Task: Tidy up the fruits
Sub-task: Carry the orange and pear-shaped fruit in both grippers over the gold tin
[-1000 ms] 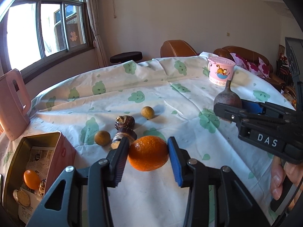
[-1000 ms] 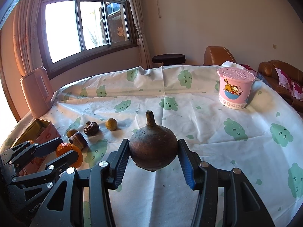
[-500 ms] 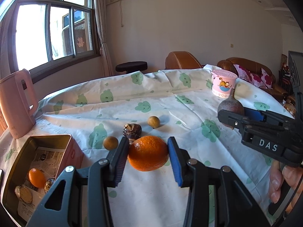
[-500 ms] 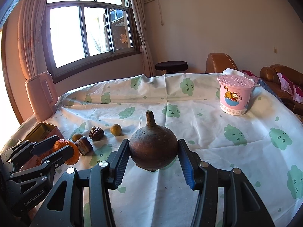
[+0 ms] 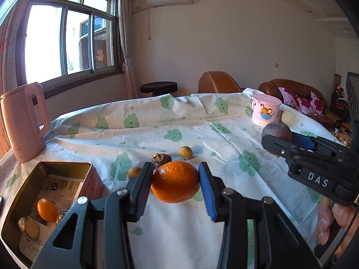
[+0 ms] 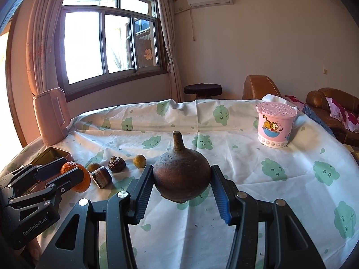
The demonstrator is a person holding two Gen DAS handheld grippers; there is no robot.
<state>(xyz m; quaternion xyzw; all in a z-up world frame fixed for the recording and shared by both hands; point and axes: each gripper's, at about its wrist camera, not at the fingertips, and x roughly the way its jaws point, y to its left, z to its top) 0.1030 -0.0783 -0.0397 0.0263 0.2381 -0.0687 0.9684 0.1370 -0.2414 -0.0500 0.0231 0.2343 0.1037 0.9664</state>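
two handheld grippers hover side by side above the cloth-covered counter (image 6: 258, 163), each level and pointing toward the far wall. the left gripper (image 5: 176, 182) has its fingers clamped on an orange (image 5: 175, 181), which hangs clear of the cloth. the right gripper (image 6: 182, 185) has its fingers closed on a brown gourd-shaped fruit (image 6: 181, 176), stem upright, also lifted off the surface.

just left of the left gripper sits an open metal tin (image 5: 27, 190), holding a small orange fruit (image 5: 46, 209) and a couple of brown pieces on printed paper. between the tin and the grippers lie loose items on the cloth: two small round yellowish fruits (image 6: 139, 161) (image 6: 94, 167), a wrinkled dark fruit (image 6: 116, 163) and a cut brown chunk (image 6: 102, 176). a pink kettle (image 6: 52, 116) stands at the far left edge, a pink cartoon cup (image 6: 275, 124) well apart at the far right.

the orange's peel is bright and dimpled; the gourd-shaped fruit is dull, rough and mottled dark brown.
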